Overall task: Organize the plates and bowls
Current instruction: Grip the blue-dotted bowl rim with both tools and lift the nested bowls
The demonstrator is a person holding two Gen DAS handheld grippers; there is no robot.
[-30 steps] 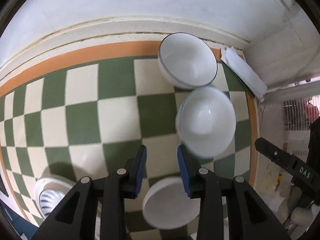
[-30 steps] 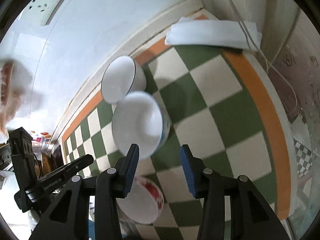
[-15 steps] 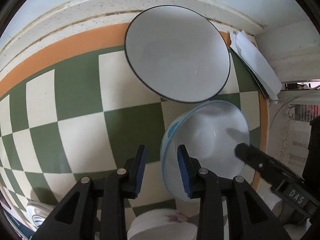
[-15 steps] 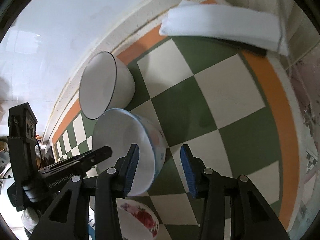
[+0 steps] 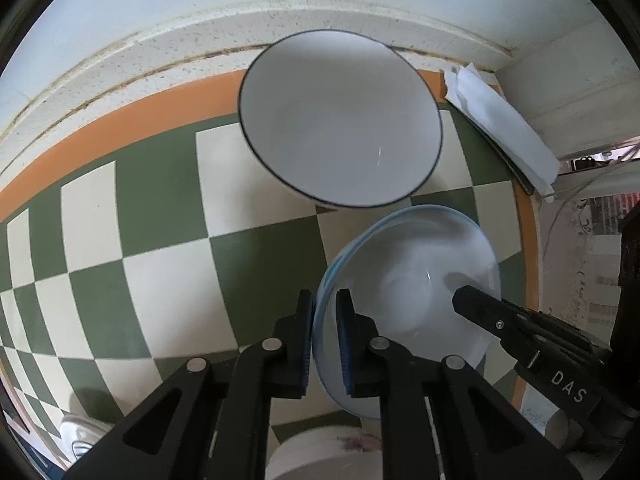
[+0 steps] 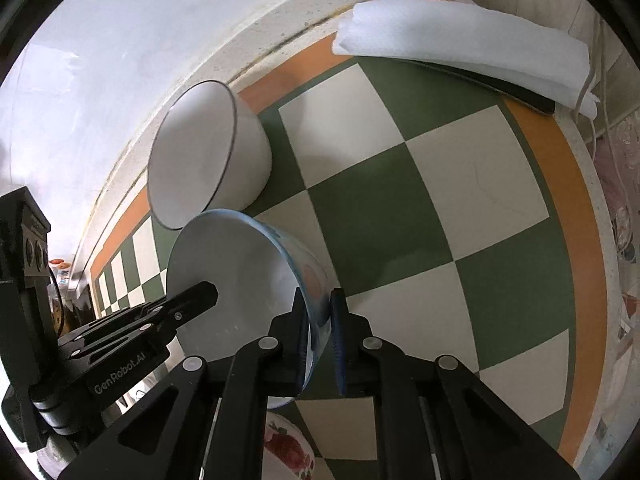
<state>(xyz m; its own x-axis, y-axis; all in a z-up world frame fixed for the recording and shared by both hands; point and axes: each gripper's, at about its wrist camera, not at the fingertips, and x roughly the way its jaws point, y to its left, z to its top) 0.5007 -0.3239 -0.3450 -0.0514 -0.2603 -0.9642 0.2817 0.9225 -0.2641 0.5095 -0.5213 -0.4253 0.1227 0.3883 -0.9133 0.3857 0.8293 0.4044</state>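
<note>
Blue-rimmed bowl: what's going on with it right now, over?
Left gripper and right gripper both clamped on opposite rims of the blue-rimmed bowl. Black-rimmed bowl close behind it, near the wall. Floral bowl just below.

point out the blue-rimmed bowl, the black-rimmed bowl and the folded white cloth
blue-rimmed bowl [image 5: 416, 280], left wrist view, inside bottom
black-rimmed bowl [image 5: 340, 120], left wrist view, inside wall
folded white cloth [image 6: 460, 36], right wrist view, top surface

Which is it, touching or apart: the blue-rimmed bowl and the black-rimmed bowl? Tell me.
Cannot tell. In both wrist views the blue-rimmed bowl overlaps the black-rimmed bowl, hiding any gap or contact. Both grippers, left gripper and right gripper, clamp its rim.
</note>
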